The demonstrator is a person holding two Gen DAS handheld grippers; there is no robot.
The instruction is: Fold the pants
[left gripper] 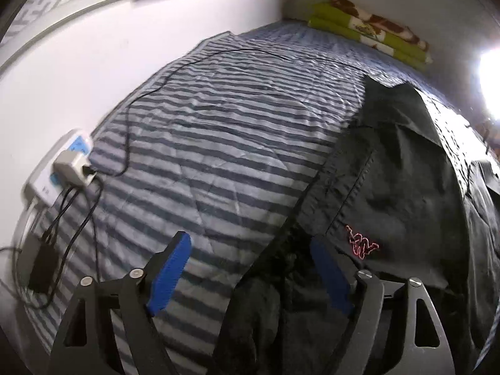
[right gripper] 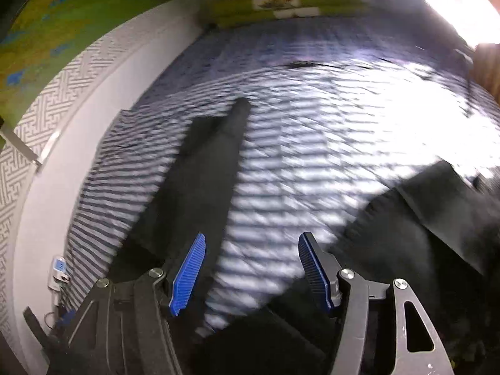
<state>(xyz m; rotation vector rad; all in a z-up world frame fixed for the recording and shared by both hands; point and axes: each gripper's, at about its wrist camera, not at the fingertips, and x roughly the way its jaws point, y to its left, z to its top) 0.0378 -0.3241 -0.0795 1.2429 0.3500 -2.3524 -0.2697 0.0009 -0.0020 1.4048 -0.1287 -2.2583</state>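
Observation:
Black pants (left gripper: 400, 168) with a small red logo (left gripper: 362, 245) lie on the striped bedspread (left gripper: 218, 143), on the right of the left wrist view. My left gripper (left gripper: 250, 240) is open just above the pants' near left edge; its right pad (left gripper: 328, 275) is over the dark cloth and its left pad (left gripper: 173, 268) over the bedspread. The right wrist view is blurred. There the pants spread into two legs, one (right gripper: 200, 181) running away at the left and one (right gripper: 422, 215) at the right. My right gripper (right gripper: 252, 237) hangs open over the striped gap between them, holding nothing.
A white wall (left gripper: 93, 62) borders the bed's left side. A power strip (left gripper: 62, 168) with plugs, a black adapter (left gripper: 40, 268) and a thin cable (left gripper: 218, 52) lie along that edge. A folded green and brown blanket (left gripper: 368, 31) sits at the far end. Bright light glares at the right.

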